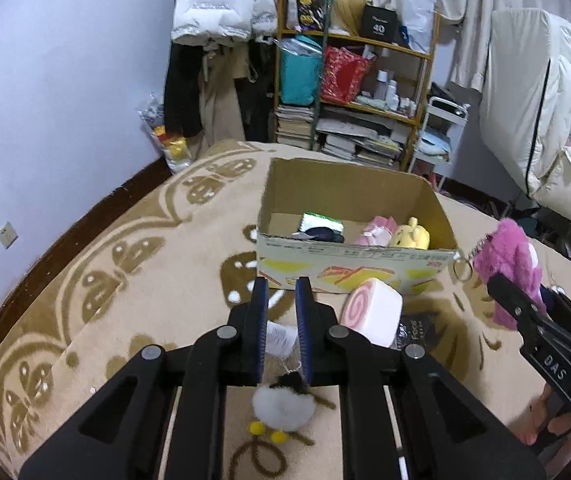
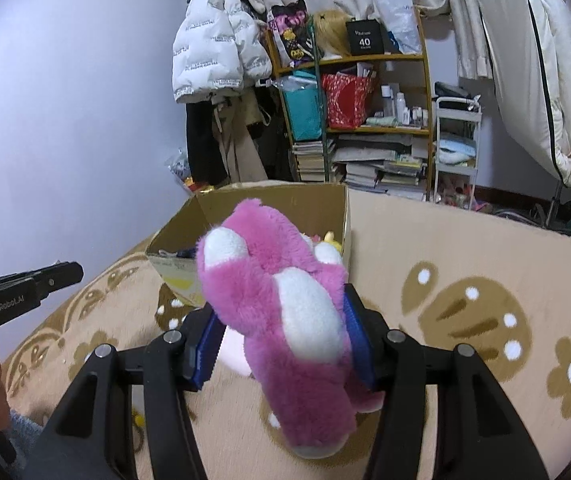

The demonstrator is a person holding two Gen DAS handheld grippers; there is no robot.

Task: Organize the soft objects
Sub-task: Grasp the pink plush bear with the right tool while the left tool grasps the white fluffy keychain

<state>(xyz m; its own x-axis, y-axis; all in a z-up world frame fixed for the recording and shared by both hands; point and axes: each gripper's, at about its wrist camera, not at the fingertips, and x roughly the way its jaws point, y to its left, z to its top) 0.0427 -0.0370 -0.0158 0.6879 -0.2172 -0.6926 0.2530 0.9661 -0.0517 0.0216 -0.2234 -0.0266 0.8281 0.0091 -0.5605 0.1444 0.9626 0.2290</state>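
Cluttered bedroom, everything sitting on a bed with a beige blanket (image 1: pixel 133 288) covered in brown flower and butterfly shapes.

Right gripper (image 2: pixel 281 344): its blue fingers (image 2: pixel 355 336) are clamped on a pink plush (image 2: pixel 269 304) with white patches, held up off the blanket. From the left camera you can see a key ring (image 1: pixel 461 270) on a chain dangling off it.

Left gripper (image 1: pixel 281 312): fingers are pulled together on the string or tag of a little white fluffy toy (image 1: pixel 283 406) with yellow feet, which hangs just under them. Can't quite tell which bit they're pinching, it's tiny.

Just past the left fingers there's a squishy roll (image 1: pixel 373 312), pink swirl on the end, lying on the blanket right in front of the box (image 1: pixel 349 268). A dark packet (image 1: pixel 415 328) pokes out beside it.

That cardboard box is open and holds a yellow plush (image 1: pixel 411 236), something pink (image 1: pixel 375 232) and a dark item (image 1: pixel 321 234) with a green-edged packet behind it.

Further back: a shelf (image 1: pixel 365 92) stuffed with books, bags and bottles, a white puffer jacket (image 1: pixel 221 4) hanging to its left, pale lilac wall.
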